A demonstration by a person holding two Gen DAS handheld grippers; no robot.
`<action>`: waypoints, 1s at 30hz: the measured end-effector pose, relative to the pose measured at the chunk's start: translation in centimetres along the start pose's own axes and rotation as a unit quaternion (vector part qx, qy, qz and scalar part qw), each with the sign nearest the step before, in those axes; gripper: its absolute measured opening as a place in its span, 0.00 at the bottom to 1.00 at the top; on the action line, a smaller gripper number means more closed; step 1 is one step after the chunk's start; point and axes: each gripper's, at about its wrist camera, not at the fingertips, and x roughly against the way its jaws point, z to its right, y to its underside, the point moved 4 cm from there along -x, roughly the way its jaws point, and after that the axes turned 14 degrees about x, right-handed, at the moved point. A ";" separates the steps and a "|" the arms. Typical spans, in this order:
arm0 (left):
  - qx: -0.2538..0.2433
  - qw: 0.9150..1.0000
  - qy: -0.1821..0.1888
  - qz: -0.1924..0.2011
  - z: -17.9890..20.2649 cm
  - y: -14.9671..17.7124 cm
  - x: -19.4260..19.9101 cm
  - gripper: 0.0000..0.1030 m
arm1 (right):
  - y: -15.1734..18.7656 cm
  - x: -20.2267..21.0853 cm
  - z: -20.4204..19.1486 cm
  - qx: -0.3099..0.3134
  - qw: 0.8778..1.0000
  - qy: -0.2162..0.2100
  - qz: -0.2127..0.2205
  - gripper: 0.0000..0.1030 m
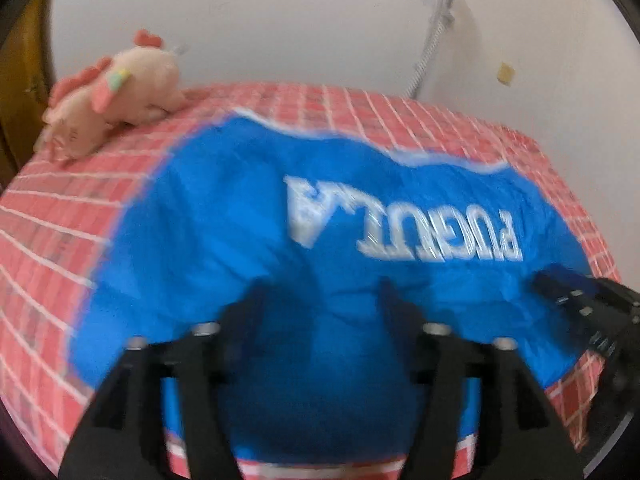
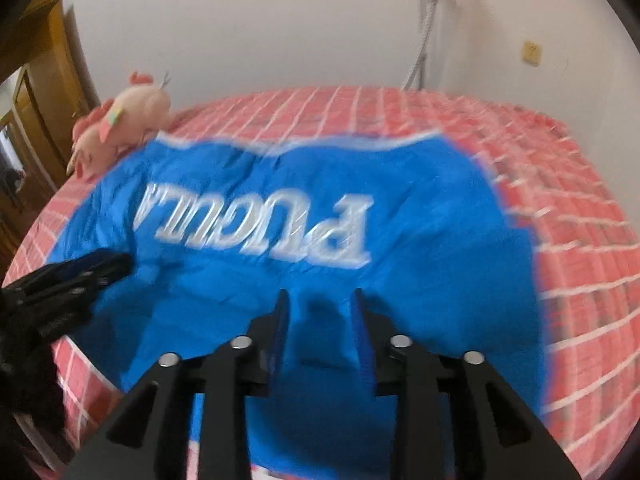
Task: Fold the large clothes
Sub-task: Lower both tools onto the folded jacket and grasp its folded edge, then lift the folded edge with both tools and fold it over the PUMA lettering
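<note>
The blue shirt (image 1: 248, 208) lies spread on the red checked bed (image 1: 48, 240), white letters facing up, pink plush toy (image 1: 116, 96) at far left corner, w/ left gripper (image 1: 320, 292) and right gripper (image 2: 320, 300) both open above its near edge, 2 jaws apart, gripping nothing.

Blue garment (image 1: 224, 208): thin cloth, slight sheen, finely creased; white lettering (image 2: 260, 224) glossier, raised-looking. Red checked bedcover (image 1: 52, 224): matt woven cloth, white grid lines. Pink plush toy (image 1: 116, 96): soft, fuzzy pile. Left gripper (image 1: 320, 292) and right gripper (image 2: 320, 300): matt black plastic, smooth, with bright metal screw heads (image 2: 401, 340) along the fingers. Wall (image 1: 280, 20): flat, matt, off-white. Door frame (image 2: 48, 60): varnished wood, warm, semi-gloss. Hose on wall (image 2: 424, 20): pale, ribbed or braided.
</note>
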 end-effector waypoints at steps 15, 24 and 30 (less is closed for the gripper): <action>0.110 0.989 0.018 -0.095 -12.5 -3.7 -2.2 0.91 | 2.7 -3.6 11.4 -0.109 0.987 -0.083 -0.080 0.89; 0.112 0.987 0.055 -0.100 -10.3 -2.2 -4.7 0.94 | 3.5 -7.2 9.9 -0.139 0.972 -0.176 -0.074 0.92; 0.127 0.986 0.076 -0.078 -9.9 -2.7 -2.9 0.38 | 2.9 -5.8 9.1 -0.136 0.969 -0.201 -0.044 0.45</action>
